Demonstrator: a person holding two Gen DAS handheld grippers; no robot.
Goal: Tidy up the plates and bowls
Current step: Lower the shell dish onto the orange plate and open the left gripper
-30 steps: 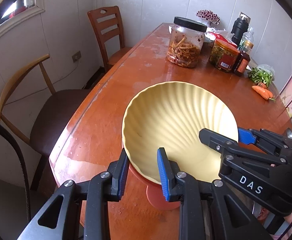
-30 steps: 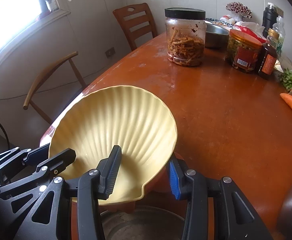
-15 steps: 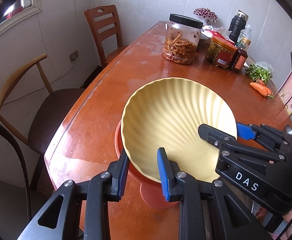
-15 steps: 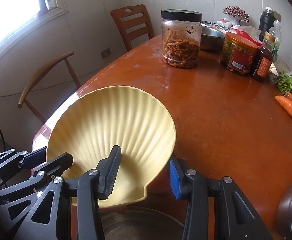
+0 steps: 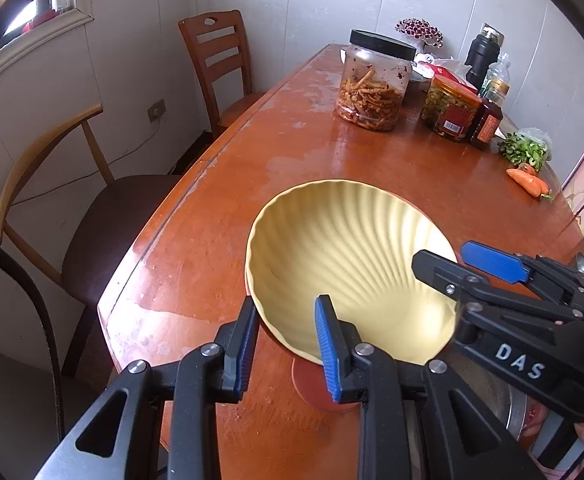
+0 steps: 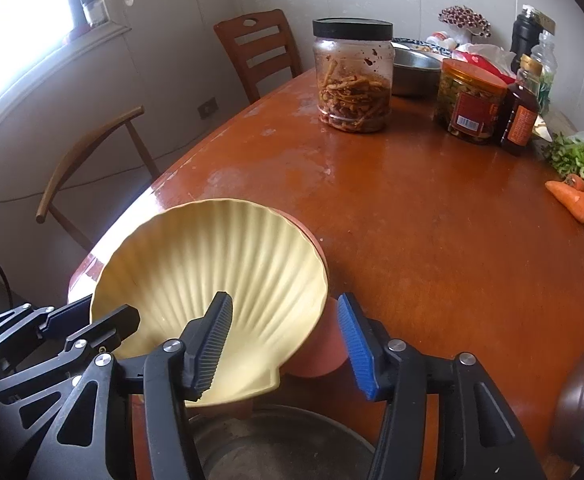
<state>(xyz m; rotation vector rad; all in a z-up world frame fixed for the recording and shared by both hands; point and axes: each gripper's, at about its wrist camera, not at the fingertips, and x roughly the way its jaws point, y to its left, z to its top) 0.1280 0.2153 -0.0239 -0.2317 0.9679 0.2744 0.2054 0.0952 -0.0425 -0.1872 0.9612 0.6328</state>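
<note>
Carefully now: the left tool (image 5: 286, 340) straddles the near rim of the yellow shell-shaped bowl (image 5: 343, 256), pads not visibly pinching; the right tool (image 6: 284, 340) gapes around its other edge. The bowl sits nested in a reddish bowl (image 6: 315, 354) on the surface (image 5: 220, 240). Keep it level. Beyond the bowl stand a pickle jar (image 5: 373, 80) and carrots (image 5: 527, 180); chairs flank its left.
</note>
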